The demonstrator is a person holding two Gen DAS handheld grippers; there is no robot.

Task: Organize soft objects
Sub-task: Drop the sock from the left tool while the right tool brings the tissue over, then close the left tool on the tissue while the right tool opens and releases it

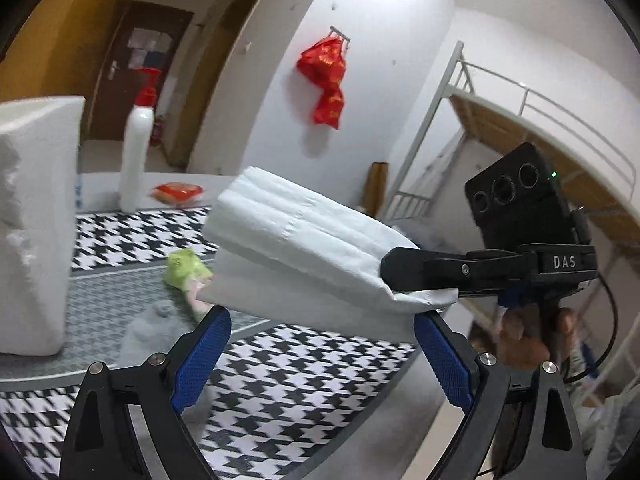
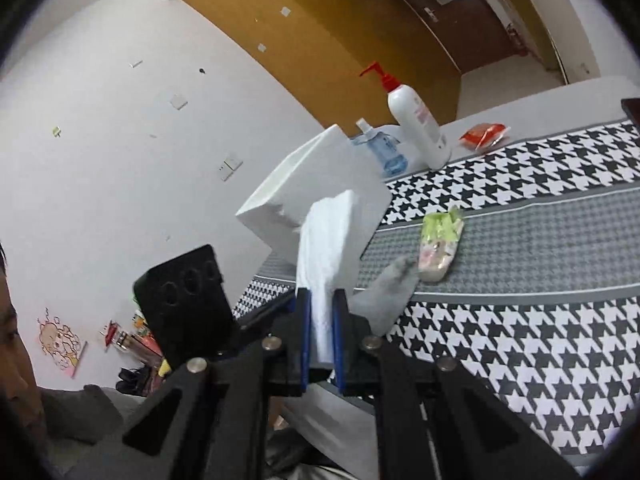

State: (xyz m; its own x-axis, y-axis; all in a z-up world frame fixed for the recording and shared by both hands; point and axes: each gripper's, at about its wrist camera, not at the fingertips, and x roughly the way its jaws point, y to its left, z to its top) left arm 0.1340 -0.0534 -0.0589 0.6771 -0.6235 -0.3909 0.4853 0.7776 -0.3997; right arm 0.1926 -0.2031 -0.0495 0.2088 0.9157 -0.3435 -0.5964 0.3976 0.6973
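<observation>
**Right tool pinching a folded white tissue stack in the air**

The right tool (image 2: pixel 321 322) is gripping one end of the folded tissue stack (image 2: pixel 326 248), its blue pads pressed together on the paper with only the thin wad between them. The stack is hanging clear of the houndstooth cloth (image 2: pixel 520 320) that is covering the counter, and it is sitting in front of the white foam box (image 2: pixel 320 184), on the near side of that box as the right wrist view shows it. In the left wrist view the same stack is drooping open at its free end, the layers fanning apart and a loose corner sticking out past the black fingers.

The left tool (image 1: pixel 320 344) is standing spread just beneath the stack, its blue pads (image 1: pixel 204 354) apart and holding nothing.

The tissue is looking very light, limp and easy to tear or shed a sheet. I judge it is best taken near the folded edge, across all the layers at once, and squeezed gently; a support from below would probably keep the free end from sagging.

Beside the foam box, a grey sock (image 2: pixel 386 296) and a green tissue packet (image 2: pixel 440 244) are lying on the cloth, touching each other. Beyond the box a white pump bottle (image 2: pixel 418 124) is standing upright.
</observation>
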